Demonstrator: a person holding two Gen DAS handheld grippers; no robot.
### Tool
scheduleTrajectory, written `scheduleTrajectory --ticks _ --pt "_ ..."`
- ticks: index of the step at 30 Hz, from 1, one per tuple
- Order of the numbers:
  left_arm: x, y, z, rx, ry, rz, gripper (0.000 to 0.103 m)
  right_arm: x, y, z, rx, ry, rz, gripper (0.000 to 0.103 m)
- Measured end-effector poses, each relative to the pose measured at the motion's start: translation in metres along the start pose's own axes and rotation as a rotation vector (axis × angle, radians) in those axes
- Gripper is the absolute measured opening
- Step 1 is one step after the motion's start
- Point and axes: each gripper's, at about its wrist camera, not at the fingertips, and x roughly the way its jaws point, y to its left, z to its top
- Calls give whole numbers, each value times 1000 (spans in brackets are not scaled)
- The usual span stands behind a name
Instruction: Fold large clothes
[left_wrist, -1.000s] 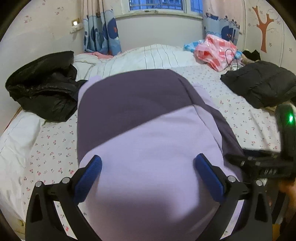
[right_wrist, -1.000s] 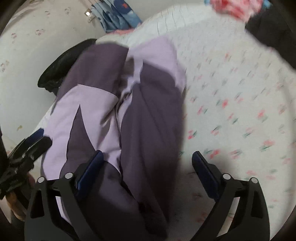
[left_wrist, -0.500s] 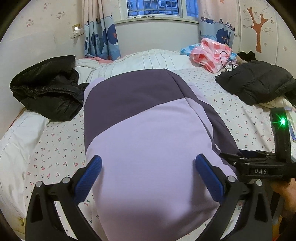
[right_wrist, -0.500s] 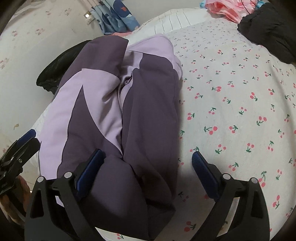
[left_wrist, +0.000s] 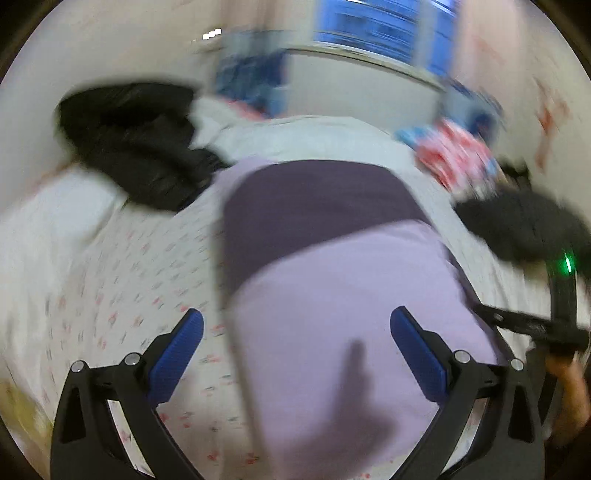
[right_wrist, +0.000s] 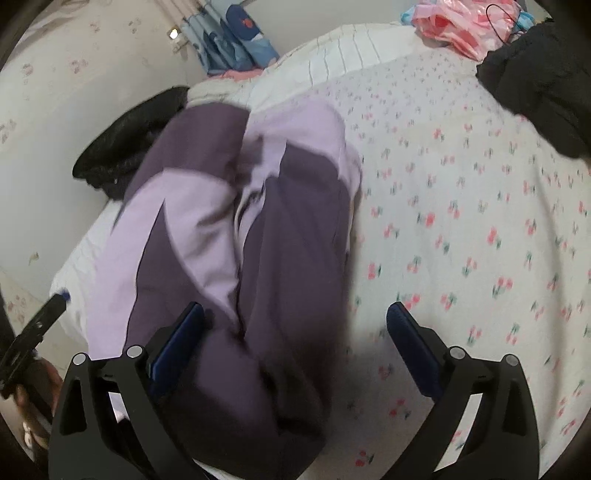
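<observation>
Lilac and dark purple fabric is filling most of both views: the jacket (left_wrist: 332, 295) is lying flat on the cherry-print bedsheet (left_wrist: 122, 266), stretching away from the fingers toward the far side of the bed. The left wrist view is pretty blurry, so fine detail is a wash there.

The left gripper (left_wrist: 295, 347) is hanging over the near end of the jacket with its blue fingers (left_wrist: 177, 350) spread wide and nothing between them. The jacket's left edge is running up between the two fingers, so the left finger is sitting over bare sheet and the right one over lilac cloth.

The right gripper (right_wrist: 295, 343) is also gaping wide and gripping nothing. Its left finger (right_wrist: 177, 347) is sitting over the dark purple part of the jacket (right_wrist: 258, 240), and its right finger is over the bedsheet (right_wrist: 461, 221), just past the garment's edge.

Beyond the left fingers, a black coat (left_wrist: 136, 147) is lying off to the left of the jacket, another black coat (left_wrist: 524, 229) to the right, and a pink checked bundle (left_wrist: 458, 155) further back.
</observation>
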Motion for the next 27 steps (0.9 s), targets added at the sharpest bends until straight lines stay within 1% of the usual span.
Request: scheduleTrajectory --ticks 2,3,4,5,6,7,8,9,10,11,12,13,14,15,16,17,18,20,21,22,23,24,25,26,27 --pt "15 37 2 -134 59 -29 97 5 -2 14 14 -6 4 96" --pt "24 51 0 -179 83 -49 97 13 -4 18 25 7 9 96" --pt "42 63 -3 -222 142 -101 97 30 -7 19 53 61 24 96" --pt "57 66 -8 -235 196 -138 97 41 -8 17 72 100 43 96" --pt "75 67 -14 -257 249 -203 97 54 -9 11 101 127 80 96" --pt "83 69 -18 -286 256 -235 98 63 -13 4 148 131 122 96" --pt "89 73 -19 -315 264 -285 98 66 -15 1 183 123 157 96" --pt "93 72 -16 -320 278 -359 98 69 -17 -2 219 117 194 96" --pt "90 66 -11 -289 270 -378 96 72 -14 -4 248 111 230 97" --pt "82 52 -2 -213 244 -371 95 76 -2 -6 254 98 270 97" --pt "71 30 8 -99 229 -284 96 78 12 -8 238 89 272 97" --pt "68 22 13 -49 226 -227 96 79 24 -9 215 77 243 97" --pt "66 19 17 -18 228 -196 96 81 31 -11 204 79 232 97" --pt "66 21 19 -16 238 -212 95 81 29 -12 201 89 239 97" --pt "69 25 16 -14 266 -245 95 80 27 -13 181 98 234 97" --pt "71 25 13 2 275 -248 96 77 22 -16 122 120 209 97" --pt "72 20 8 24 277 -243 96 74 16 -17 88 133 184 97" --pt "72 2 -6 72 250 -199 96 62 3 -15 64 161 119 97" --pt "69 -9 -10 99 229 -162 96 51 0 -11 53 155 73 97" --pt "67 -9 -11 101 220 -150 96 39 1 -5 29 130 14 97" --pt "62 -7 -12 91 216 -144 96 19 4 5 12 60 -47 97" --pt "59 -5 -9 77 218 -148 96 4 7 13 18 -3 -66 97" --pt "53 2 -3 40 211 -164 96 -16 18 29 15 -106 -61 97" --pt "47 12 6 -6 179 -163 95 -26 31 40 -10 -161 -54 97" --pt "43 19 13 -29 146 -145 95 -30 47 51 -49 -200 -56 97"
